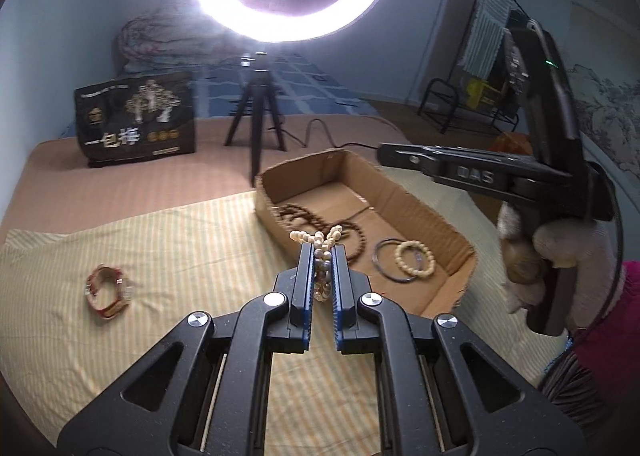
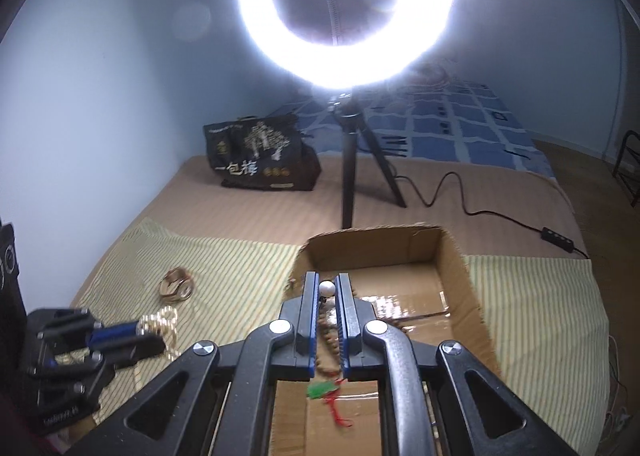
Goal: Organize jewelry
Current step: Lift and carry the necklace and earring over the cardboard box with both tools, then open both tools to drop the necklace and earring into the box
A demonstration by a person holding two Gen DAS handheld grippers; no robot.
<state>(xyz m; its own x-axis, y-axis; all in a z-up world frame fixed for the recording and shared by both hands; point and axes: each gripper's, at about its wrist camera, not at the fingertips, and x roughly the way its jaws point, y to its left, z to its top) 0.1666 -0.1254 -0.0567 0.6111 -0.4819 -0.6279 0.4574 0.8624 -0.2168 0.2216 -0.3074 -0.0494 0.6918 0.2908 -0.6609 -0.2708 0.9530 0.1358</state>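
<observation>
In the left wrist view my left gripper (image 1: 322, 252) is shut on a string of pale beads (image 1: 320, 242), held above the near wall of the open cardboard box (image 1: 404, 196). In the box lie a dark brown bead necklace (image 1: 294, 214), a dark bangle (image 1: 390, 260) and a pale bead bracelet (image 1: 414, 258). My right gripper (image 2: 326, 282) is shut on a beaded string with a white pearl (image 2: 327, 289); its green pendant with a red tassel (image 2: 322, 390) hangs over the box floor (image 2: 400, 284). A red and gold bracelet (image 1: 108, 292) lies on the striped cloth.
A ring light on a tripod (image 1: 258, 96) stands behind the box, its cable (image 2: 452, 192) trailing right to a switch. A black printed bag (image 1: 136, 116) sits at the back left. A gloved hand (image 1: 560, 256) holds the right gripper. The left gripper (image 2: 150, 336) shows low left with its pale beads.
</observation>
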